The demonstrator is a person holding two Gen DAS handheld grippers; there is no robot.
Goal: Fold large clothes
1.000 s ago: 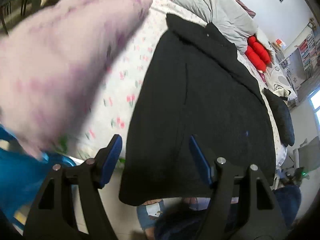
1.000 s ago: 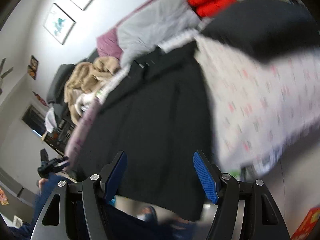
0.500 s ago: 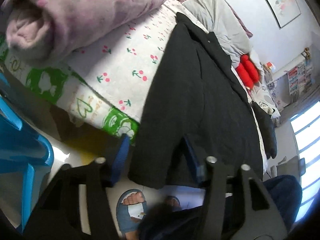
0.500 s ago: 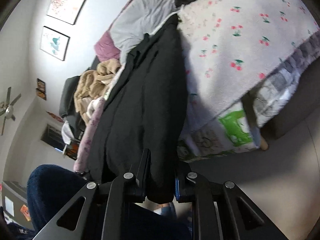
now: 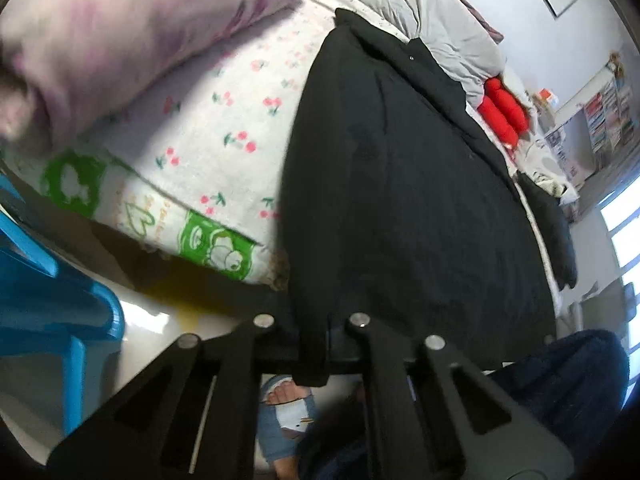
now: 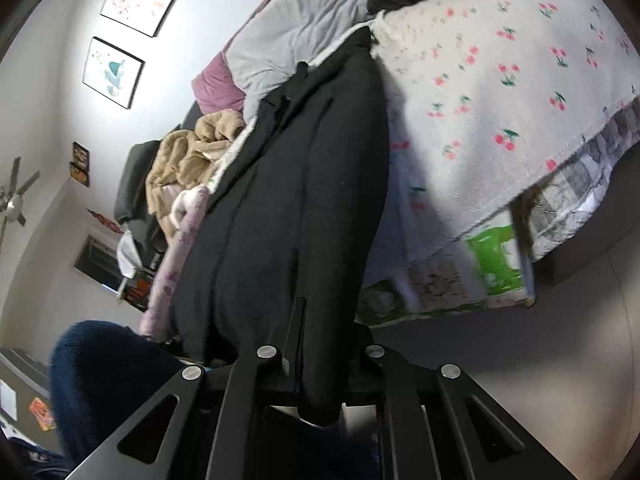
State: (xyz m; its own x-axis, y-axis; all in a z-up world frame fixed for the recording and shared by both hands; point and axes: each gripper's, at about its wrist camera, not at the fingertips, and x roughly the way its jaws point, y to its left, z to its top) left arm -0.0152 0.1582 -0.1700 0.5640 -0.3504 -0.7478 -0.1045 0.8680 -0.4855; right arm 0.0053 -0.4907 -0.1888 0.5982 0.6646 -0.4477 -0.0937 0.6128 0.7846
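Both grippers clamped on hem of black coat.

Left gripper (image 5: 314, 340) pinches one bottom corner; right gripper (image 6: 320, 364) pinches the other. Coat (image 5: 400, 184) is dark, matte, seamed lengthwise, lying flat along the cherry-print bedspread (image 5: 224, 120), hem overhanging the edge, collar far by the grey duvet (image 5: 432, 20).

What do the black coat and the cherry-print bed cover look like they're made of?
Black coat: thick matte cloth, likely wool blend or heavy fleece; it drapes heavily, with soft seams and no sheen. Cherry-print bed cover: fuzzy, towel-like nap, probably flannel or fleece. Both are guesses from looks only.
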